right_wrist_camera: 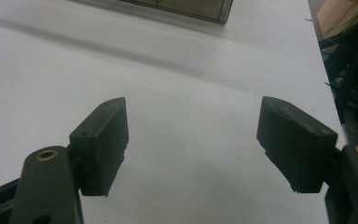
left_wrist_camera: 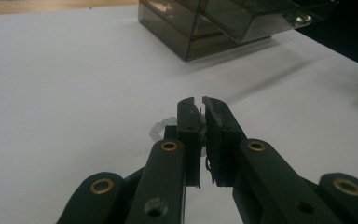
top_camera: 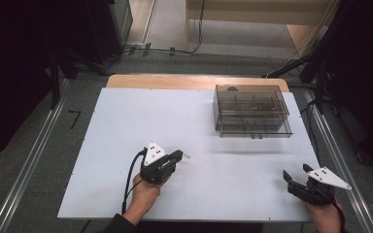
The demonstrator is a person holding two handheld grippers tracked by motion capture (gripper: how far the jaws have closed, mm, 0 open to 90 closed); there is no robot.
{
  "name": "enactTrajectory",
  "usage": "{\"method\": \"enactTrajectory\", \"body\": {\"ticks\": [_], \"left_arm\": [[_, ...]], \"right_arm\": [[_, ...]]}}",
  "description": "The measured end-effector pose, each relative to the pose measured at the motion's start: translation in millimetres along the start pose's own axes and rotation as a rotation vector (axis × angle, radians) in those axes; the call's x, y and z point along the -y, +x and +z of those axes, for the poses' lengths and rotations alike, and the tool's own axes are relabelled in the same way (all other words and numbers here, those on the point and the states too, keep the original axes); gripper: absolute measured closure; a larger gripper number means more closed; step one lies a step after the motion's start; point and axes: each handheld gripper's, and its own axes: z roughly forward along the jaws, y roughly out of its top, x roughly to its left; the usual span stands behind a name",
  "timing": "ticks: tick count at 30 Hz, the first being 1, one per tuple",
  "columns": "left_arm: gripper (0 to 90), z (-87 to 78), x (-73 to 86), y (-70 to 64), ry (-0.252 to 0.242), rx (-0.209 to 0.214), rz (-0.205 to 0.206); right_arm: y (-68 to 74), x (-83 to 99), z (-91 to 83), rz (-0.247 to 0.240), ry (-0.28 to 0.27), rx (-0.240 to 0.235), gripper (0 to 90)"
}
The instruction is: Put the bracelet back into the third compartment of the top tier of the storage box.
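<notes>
Left tool (left_wrist_camera: 201,103) pinched on a small clear piece (left_wrist_camera: 157,129) (identity unclear); right tool (right_wrist_camera: 192,142) wide, empty. Best carried level toward drawer box (top_camera: 251,110), grip steady.

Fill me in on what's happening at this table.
A person holds a gripper in each hand over a white table. The left gripper is closed on something small and pale, too unclear to name. The right gripper is open and empty. A smoky clear drawer box sits at the far right, one drawer pulled out.
</notes>
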Motion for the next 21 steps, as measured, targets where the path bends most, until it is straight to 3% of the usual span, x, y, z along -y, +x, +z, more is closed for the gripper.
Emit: {"method": "enactTrajectory", "body": {"ticks": [21], "left_arm": [[85.5,24.4,-8.6,-21.2,-0.003,0.045,0.007]], "right_arm": [[0.1,-0.7,2.3,-0.007,0.008,-0.006,23.2]]}}
